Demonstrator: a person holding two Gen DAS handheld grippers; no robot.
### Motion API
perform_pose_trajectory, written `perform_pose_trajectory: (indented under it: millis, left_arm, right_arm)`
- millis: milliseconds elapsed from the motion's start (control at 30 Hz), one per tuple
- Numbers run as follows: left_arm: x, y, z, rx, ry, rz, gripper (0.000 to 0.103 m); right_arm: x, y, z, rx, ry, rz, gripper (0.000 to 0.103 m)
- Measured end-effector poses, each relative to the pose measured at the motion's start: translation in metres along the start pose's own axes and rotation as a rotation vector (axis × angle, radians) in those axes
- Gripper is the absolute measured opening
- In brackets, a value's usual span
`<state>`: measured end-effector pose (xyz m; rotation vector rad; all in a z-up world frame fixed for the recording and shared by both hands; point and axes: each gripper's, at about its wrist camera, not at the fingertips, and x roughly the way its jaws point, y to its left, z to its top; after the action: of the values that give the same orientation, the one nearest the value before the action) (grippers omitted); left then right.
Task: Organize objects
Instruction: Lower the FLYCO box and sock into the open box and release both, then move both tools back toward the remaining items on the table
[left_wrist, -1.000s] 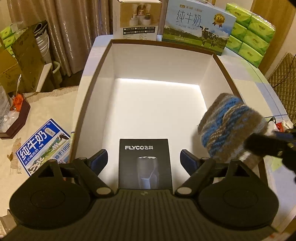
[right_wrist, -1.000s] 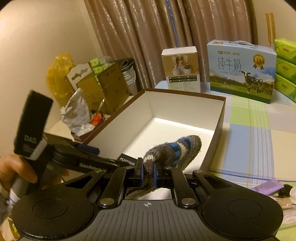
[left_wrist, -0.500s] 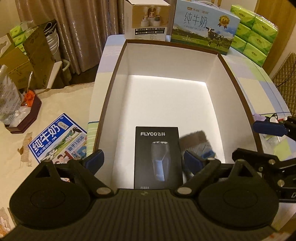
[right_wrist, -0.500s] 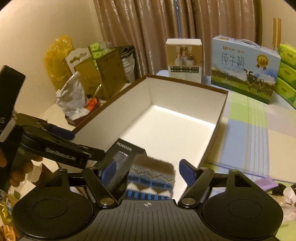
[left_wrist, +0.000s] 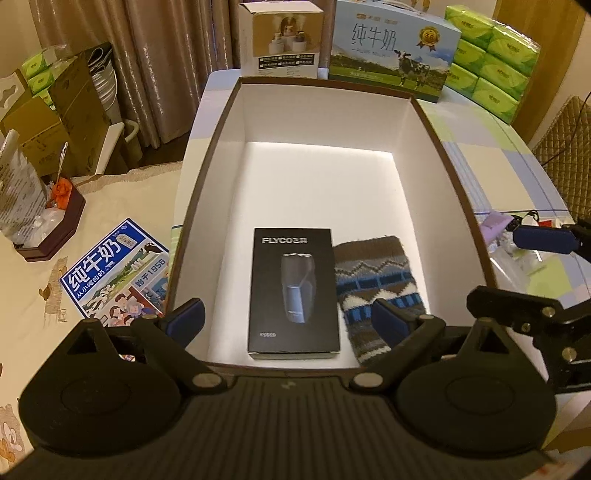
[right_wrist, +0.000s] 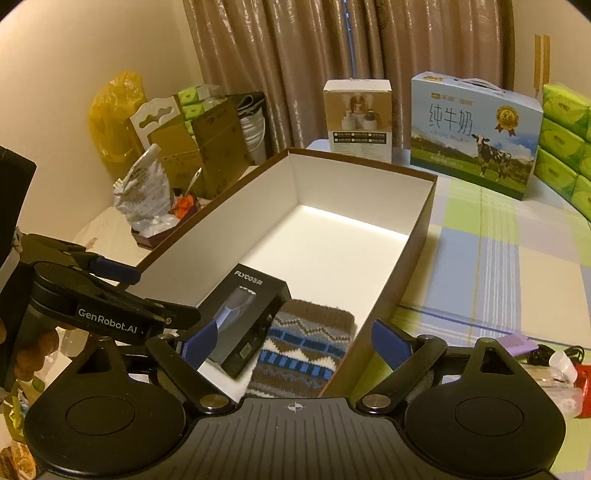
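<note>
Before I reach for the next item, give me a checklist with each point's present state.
1. Right tool released: ok, jaws wide apart, nothing between them.
2. Left tool free: ok, open and holding nothing.
3. Knitted sock placed: ok, lying flat on the box floor, to the right of the FLYCO shaver box.
4. Shaver box settled: ok, flat, label up, against the near wall.
5. Space left in the storage box: ok, far half of the floor is bare.
6. Next item reachable: cannot tell; a purple tube and a small bottle lie on the tablecloth to the right of the box, partly hidden behind the right tool.
</note>
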<state>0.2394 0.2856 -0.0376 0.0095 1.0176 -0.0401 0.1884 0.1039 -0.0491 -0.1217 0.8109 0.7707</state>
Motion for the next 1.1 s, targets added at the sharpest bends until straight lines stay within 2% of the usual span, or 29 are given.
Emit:
perform_pose_trajectory:
  millis: [600,1100]
  left_arm:
    - [-0.033,-0.053,-0.017,-0.009,-0.039,0.006,0.095]
    - [-0.044,-0.137,-0.035,0.020,-0.034,-0.061,0.095]
  right_arm:
    - [-0.049,-0.031,-0.028,0.031,-0.010,0.045,0.089]
    - [-0.109,-0.103,-0.063,0.117,-0.004,-0.010,0.089]
